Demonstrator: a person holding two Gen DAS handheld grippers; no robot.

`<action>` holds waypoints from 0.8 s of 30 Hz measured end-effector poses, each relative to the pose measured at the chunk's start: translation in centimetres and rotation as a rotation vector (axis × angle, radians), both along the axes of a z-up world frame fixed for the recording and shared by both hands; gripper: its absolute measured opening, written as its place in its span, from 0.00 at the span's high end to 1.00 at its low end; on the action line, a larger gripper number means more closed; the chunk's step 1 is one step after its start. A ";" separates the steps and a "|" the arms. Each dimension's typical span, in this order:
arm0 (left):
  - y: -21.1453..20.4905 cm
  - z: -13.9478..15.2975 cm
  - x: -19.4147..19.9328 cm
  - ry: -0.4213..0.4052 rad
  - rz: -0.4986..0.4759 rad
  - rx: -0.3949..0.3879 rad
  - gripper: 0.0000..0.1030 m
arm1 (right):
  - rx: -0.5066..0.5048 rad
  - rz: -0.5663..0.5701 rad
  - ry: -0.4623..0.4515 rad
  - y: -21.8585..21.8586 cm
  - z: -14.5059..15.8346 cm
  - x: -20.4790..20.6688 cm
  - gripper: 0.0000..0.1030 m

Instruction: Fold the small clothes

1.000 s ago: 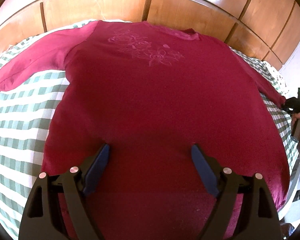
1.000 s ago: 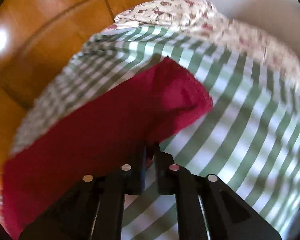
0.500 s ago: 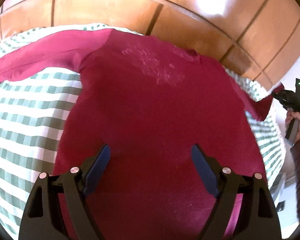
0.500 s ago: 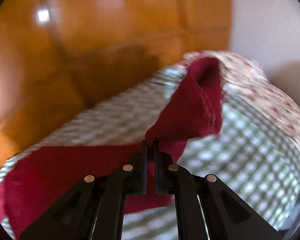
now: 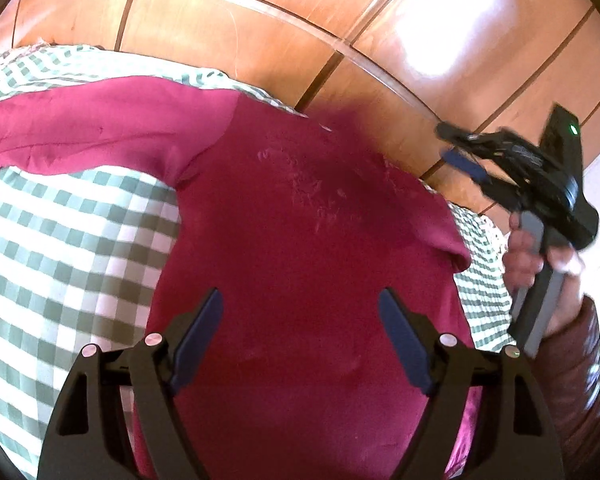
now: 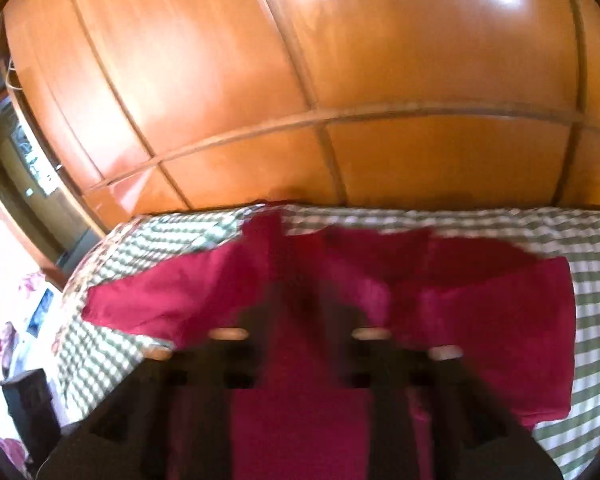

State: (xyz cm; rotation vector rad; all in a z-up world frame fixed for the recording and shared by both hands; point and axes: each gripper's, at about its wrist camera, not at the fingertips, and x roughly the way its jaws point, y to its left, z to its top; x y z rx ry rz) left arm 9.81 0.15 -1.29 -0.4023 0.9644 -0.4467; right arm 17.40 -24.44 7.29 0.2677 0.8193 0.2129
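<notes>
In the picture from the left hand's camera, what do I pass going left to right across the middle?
Green checked bedcover → crimson top → a thin strip of bedcover again → the hand holding the other tool, its jaws opening with nothing between them.

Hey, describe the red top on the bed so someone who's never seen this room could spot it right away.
Find the bed with the green-and-white checked cover against the wooden panelled wall. The crimson long-sleeved top lies spread across it, the only plain-coloured item, with a raised floral pattern on its chest.
</notes>
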 end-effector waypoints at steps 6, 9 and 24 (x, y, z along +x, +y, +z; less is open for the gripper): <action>-1.2 -0.1 3.5 0.003 -0.016 0.002 0.36 | 0.059 -0.140 -0.015 -5.7 -0.1 -4.7 0.33; -2.4 -0.7 6.1 0.024 -0.014 0.022 0.40 | 0.044 -0.197 0.031 -8.6 -1.8 -7.8 0.33; -7.4 -0.6 14.9 0.043 -0.023 0.005 0.93 | 0.182 -0.268 0.152 -13.7 -8.2 -10.7 0.33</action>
